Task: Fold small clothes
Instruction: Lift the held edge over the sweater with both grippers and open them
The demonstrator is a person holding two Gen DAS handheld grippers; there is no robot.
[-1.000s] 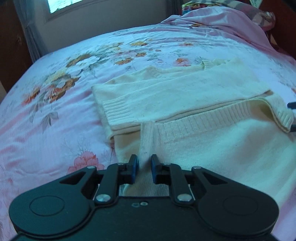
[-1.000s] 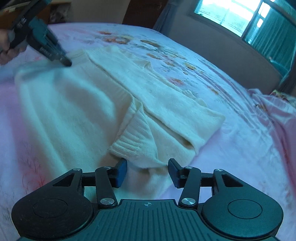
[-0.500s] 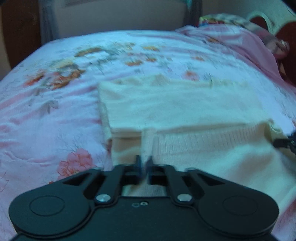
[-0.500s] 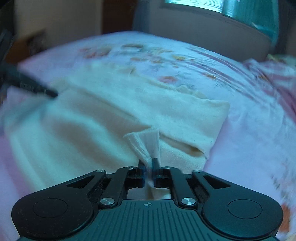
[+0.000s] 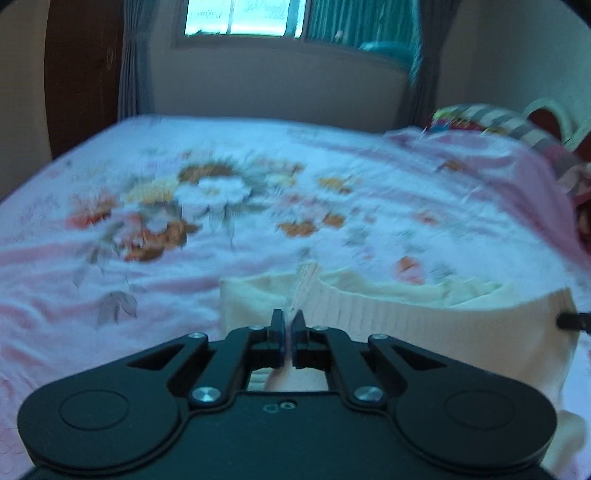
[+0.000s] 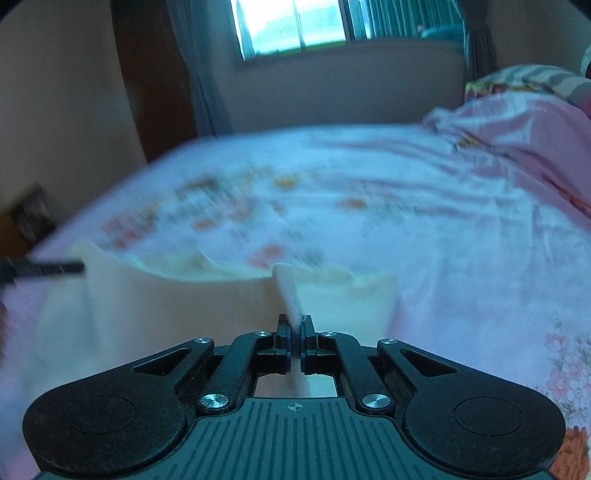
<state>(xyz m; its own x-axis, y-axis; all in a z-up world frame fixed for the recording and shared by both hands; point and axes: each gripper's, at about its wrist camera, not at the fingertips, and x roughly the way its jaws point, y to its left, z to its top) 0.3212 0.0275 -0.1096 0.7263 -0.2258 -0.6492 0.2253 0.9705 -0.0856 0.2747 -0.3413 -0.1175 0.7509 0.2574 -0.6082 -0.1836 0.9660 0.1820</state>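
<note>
Left gripper clamped on a pinched fold of the cream sweater, jaws nearly together with knit between them. Right gripper same: jaws closed down on a ridge of the sweater's edge. Sweater sits just ahead of both grippers on the bed, its held edge raised off the sheet, ribbed band running right in the left wrist view. Right gripper's fingertip pokes in at the sweater's right edge. Beyond: floral pink bedsheet, motion-blurred. Farther right, a bunched pink blanket. Back wall has a window with curtains.
</note>
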